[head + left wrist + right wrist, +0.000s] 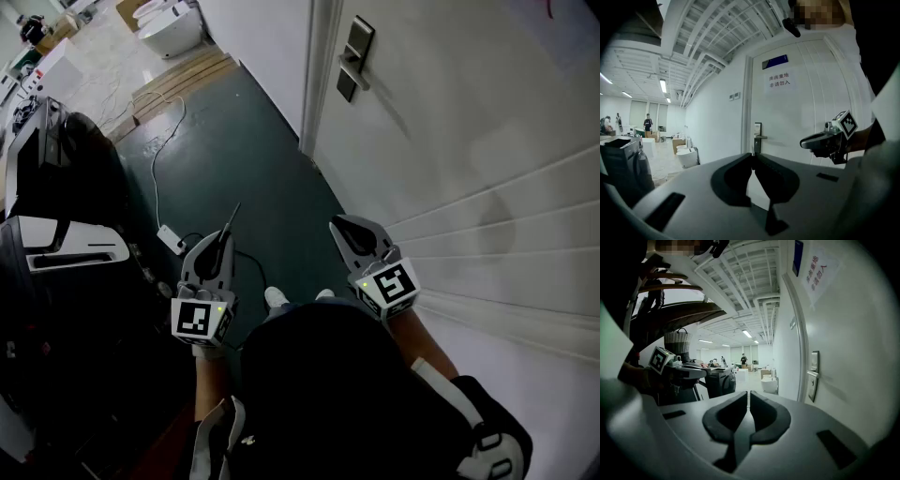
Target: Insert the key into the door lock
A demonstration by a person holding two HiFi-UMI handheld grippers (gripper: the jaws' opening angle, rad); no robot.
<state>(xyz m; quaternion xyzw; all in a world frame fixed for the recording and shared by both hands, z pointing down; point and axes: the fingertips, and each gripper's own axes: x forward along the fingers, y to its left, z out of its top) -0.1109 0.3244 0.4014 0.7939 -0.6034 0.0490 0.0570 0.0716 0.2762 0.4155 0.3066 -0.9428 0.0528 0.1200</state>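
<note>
The white door (pixel 469 122) fills the right side of the head view, and its metal lock plate with a lever handle (pixel 354 58) is far ahead of both grippers. My left gripper (pixel 223 236) is shut on a thin dark key (pixel 232 219) that sticks out past its tips. My right gripper (pixel 339 227) is shut with nothing in it and is held next to the door's lower panel. In the left gripper view the lock (pixel 757 136) shows straight beyond the closed left gripper (pixel 753 155). The lock (pixel 813 375) lies to the right of the right gripper (pixel 748 394) in the right gripper view.
A white cable and adapter (pixel 171 238) lie on the dark green floor (pixel 244 159). A black and white machine (pixel 56 234) stands at the left. White toilets (pixel 169 28) and wooden boards (pixel 178 80) sit farther back. The door frame (pixel 314 84) edges the wall.
</note>
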